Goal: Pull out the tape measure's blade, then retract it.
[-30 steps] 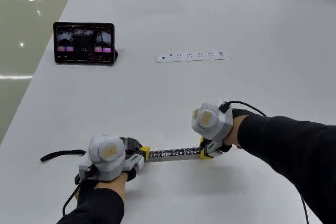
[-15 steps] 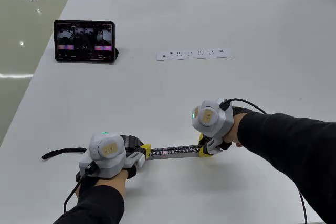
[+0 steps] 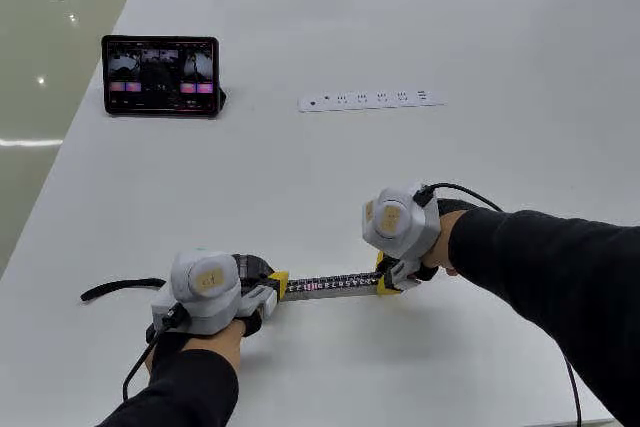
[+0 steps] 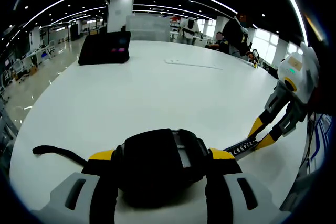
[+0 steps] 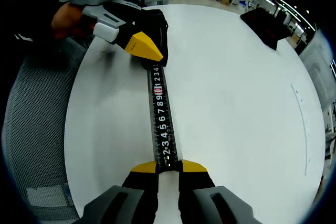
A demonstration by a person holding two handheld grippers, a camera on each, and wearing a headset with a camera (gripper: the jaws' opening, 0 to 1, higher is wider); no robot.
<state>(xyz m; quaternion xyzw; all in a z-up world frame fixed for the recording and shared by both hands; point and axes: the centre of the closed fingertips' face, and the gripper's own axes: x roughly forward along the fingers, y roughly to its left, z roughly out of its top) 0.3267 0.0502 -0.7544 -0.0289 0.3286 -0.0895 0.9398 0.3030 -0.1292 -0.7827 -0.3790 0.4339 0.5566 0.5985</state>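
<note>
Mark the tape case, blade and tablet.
Tape case (image 4: 157, 161), left gripper view, top of its black body.
Blade (image 5: 161, 124), right gripper view, mid-length on the printed scale.
Tablet (image 3: 160, 75), head view, centre of screen.

Spread across the wide white surface (image 3: 300, 177), near edge to far side.

At near left, black rounded tape measure case (image 3: 255, 272) clamped between the fingers of the left gripper (image 4: 163, 156), with a dark strap (image 3: 120, 289) trailing further left on the surface. From the case rightward, numbered metal blade (image 3: 330, 284) lying flat, its far end pinched between the fingers of the right gripper (image 5: 168, 167). Behind, at far left, black rectangular tablet (image 3: 160, 76) propped up. To its right, well apart, long white power strip (image 3: 370, 100) lying flat.
</note>
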